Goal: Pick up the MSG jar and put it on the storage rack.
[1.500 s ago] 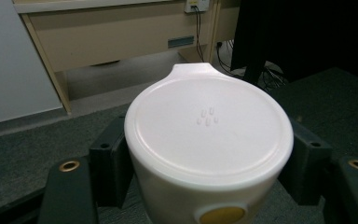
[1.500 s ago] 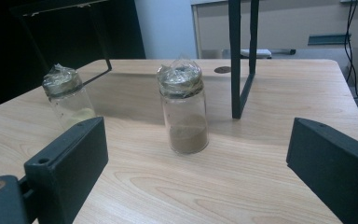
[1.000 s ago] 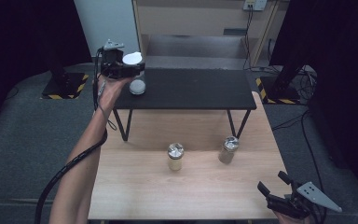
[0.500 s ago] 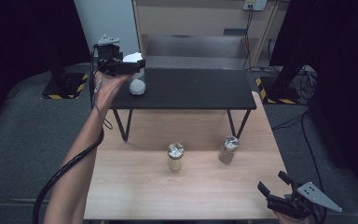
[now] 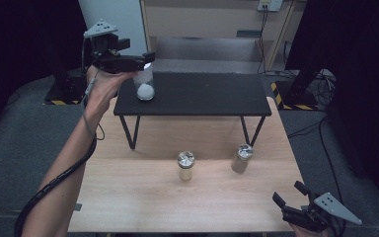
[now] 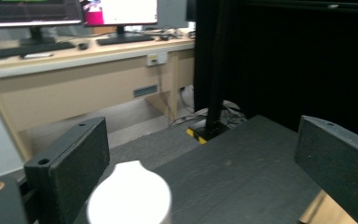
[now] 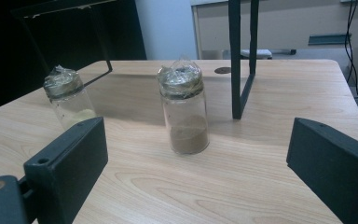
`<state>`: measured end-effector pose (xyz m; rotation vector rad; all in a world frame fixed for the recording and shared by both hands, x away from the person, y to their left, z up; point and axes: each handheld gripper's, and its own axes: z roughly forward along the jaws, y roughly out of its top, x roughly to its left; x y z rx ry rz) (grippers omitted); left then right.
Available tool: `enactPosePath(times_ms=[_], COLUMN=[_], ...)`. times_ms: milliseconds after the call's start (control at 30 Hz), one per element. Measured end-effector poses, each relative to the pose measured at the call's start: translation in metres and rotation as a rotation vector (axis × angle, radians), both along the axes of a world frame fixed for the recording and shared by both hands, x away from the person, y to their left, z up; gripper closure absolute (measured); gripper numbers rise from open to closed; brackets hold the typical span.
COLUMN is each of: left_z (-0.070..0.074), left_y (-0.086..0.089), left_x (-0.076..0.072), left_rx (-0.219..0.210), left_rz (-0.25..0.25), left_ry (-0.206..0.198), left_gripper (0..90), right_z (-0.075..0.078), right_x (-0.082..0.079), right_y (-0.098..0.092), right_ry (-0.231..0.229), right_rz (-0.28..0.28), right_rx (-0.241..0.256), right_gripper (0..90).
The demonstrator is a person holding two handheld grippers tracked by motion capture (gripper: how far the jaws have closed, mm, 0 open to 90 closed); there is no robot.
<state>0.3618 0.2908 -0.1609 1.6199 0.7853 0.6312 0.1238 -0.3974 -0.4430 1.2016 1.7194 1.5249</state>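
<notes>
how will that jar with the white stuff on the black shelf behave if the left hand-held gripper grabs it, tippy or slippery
The jar looks like clear glass, so probably smooth, stiff and breakable if squeezed hard or dropped. It stands tall and narrow near the edge of the black shelf, so a sideways nudge may tip it. Only its bottom holds white powder, so it is likely light. The left hand-held gripper is open at its top.

The black shelf lies bare to the right of the white-powder jar; in front of its legs, two foil-capped jars stand apart, with a passable gap between.

Wooden table with two jars, black stand, white-filled jar.
</notes>
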Motion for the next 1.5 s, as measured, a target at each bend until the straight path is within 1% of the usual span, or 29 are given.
enactPosePath(times_ms=[33,67,100,133,233,267,300,333,367,400,433,467,500,533,567,600,700,800,833,933,967,1000,1033,1100,1133,1167,1200,1333,1500], left_z=[0.000,-0.001,-0.001,-0.001,-0.005,-0.008,-0.008,-0.012,-0.012,-0.017,-0.019,-0.019,-0.021,-0.025,-0.027,-0.027,-0.031,-0.036,-0.041,-0.045,-0.050,-0.050,-0.053,-0.064,-0.064,-0.071,-0.071,-0.084,-0.102], left_y=[0.000,0.000,0.000,0.000,0.003,0.005,0.005,0.008,0.008,0.009,0.011,0.011,0.012,0.013,0.014,0.014,0.017,0.019,0.020,0.022,0.023,0.023,0.024,0.029,0.029,0.031,0.031,0.034,0.036], left_x=[-0.008,-0.011,-0.014,-0.014,-0.023,-0.029,-0.029,-0.033,-0.033,-0.039,-0.041,-0.041,-0.043,-0.049,-0.051,-0.051,-0.060,-0.071,-0.077,-0.084,-0.091,-0.091,-0.093,-0.098,-0.098,-0.102,-0.102,-0.108,-0.120], left_rx=[0.013,0.012,0.010,0.010,-0.002,-0.008,-0.008,-0.014,-0.014,-0.029,-0.038,-0.038,-0.048,-0.048,-0.050,-0.050,-0.041,-0.025,-0.017,-0.007,0.008,0.008,0.008,-0.016,-0.016,-0.025,-0.025,-0.024,-0.003], left_rz=[-0.022,-0.035,-0.048,-0.048,-0.084,-0.109,-0.109,-0.135,-0.135,-0.158,-0.174,-0.174,-0.188,-0.206,-0.218,-0.218,-0.242,-0.254,-0.261,-0.268,-0.269,-0.269,-0.272,-0.294,-0.294,-0.300,-0.300,-0.314,-0.311], left_ry=[-0.028,-0.036,-0.038,-0.038,-0.048,-0.060,-0.060,-0.061,-0.061,-0.065,-0.066,-0.066,-0.066,-0.078,-0.079,-0.079,-0.089,-0.106,-0.110,-0.116,-0.124,-0.124,-0.126,-0.119,-0.119,-0.123,-0.123,-0.129,-0.136], left_gripper=[3.1,3.2,3.1,3.1,3.1,3.1,3.1,3.0,3.0,3.0,3.1,3.1,3.1,3.1,3.1,3.1,3.1,3.1,3.1,3.1,3.1,3.1,3.1,3.1,3.1,3.1,3.1,3.1,3.1], right_z=[0.000,0.000,0.000,0.000,0.000,0.000,0.000,0.001,0.001,0.001,0.001,0.001,0.001,0.001,0.001,0.001,0.001,0.001,0.001,0.001,0.001,0.001,0.001,0.002,0.002,0.002,0.002,0.002,0.002], right_x=[0.000,0.000,0.000,0.000,0.000,0.000,0.000,0.000,0.000,0.000,0.000,0.000,0.000,0.000,0.000,0.000,0.000,0.000,0.000,0.000,0.000,0.000,0.000,0.000,0.000,0.000,0.000,0.000,0.000], right_y=[0.000,0.000,0.000,0.000,0.000,0.001,0.001,0.001,0.001,0.001,0.001,0.001,0.001,0.001,0.001,0.001,0.001,0.002,0.002,0.002,0.002,0.002,0.002,0.003,0.003,0.003,0.003,0.003,0.003], right_ry=[0.000,0.000,0.000,0.000,0.000,0.001,0.001,0.001,0.001,0.001,0.002,0.002,0.002,0.002,0.002,0.002,0.001,0.001,0.000,0.001,0.001,0.001,0.001,0.002,0.001,0.002,0.002,0.002,0.002], right_rz=[0.001,0.002,0.002,0.002,0.001,0.001,0.001,0.001,0.001,0.001,0.001,0.000,0.000,0.000,0.000,0.000,0.000,0.002,0.002,0.002,0.001,0.001,0.001,0.001,0.001,0.001,0.001,0.000,0.000], right_rx=[0.000,-0.001,-0.002,-0.002,-0.003,-0.004,-0.004,-0.005,-0.005,-0.007,-0.008,-0.008,-0.008,-0.009,-0.009,-0.009,-0.010,-0.012,-0.013,-0.013,-0.014,-0.014,-0.015,-0.017,-0.018,-0.018,-0.018,-0.020,-0.022], right_gripper=[5.8,5.8,5.7,5.7,5.7,5.7,5.7,5.7,5.7,5.7,5.7,5.7,5.7,5.7,5.7,5.7,5.7,5.7,5.7,5.7,5.7,5.7,5.7,5.7,5.7,5.7,5.7,5.7,5.7])
